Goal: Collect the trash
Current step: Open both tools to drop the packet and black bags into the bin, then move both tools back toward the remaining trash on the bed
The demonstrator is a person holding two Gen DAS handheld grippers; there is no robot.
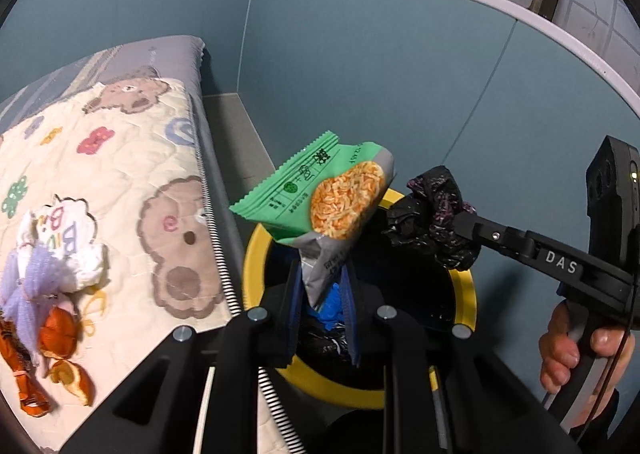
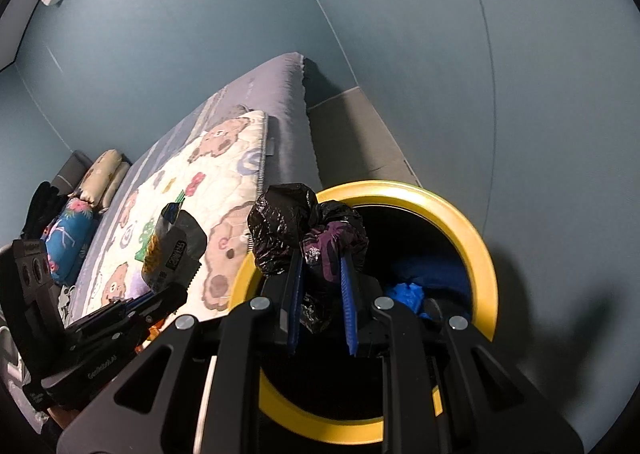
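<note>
My left gripper [image 1: 322, 288] is shut on the grey lower end of a green snack wrapper [image 1: 320, 194], held over the yellow-rimmed trash bin [image 1: 256, 254]. My right gripper [image 2: 320, 290] is shut on a crumpled black plastic bag [image 2: 296, 222] above the same bin [image 2: 482, 254]. Blue and black trash [image 1: 326, 312] lies inside the bin. In the left wrist view the right gripper [image 1: 460, 220] comes in from the right with the black bag [image 1: 432, 214]. In the right wrist view the left gripper [image 2: 176, 288] holds the wrapper [image 2: 176, 246] at the left.
A bed with a bear-patterned quilt [image 1: 120, 174] stands left of the bin. On it lie crumpled white paper [image 1: 76, 238], purple mesh [image 1: 32, 286] and orange peels [image 1: 60, 330]. Pillows [image 2: 100, 174] sit at the bed's far end. A blue wall [image 1: 360, 54] rises behind; a hand [image 1: 576, 346] grips the right handle.
</note>
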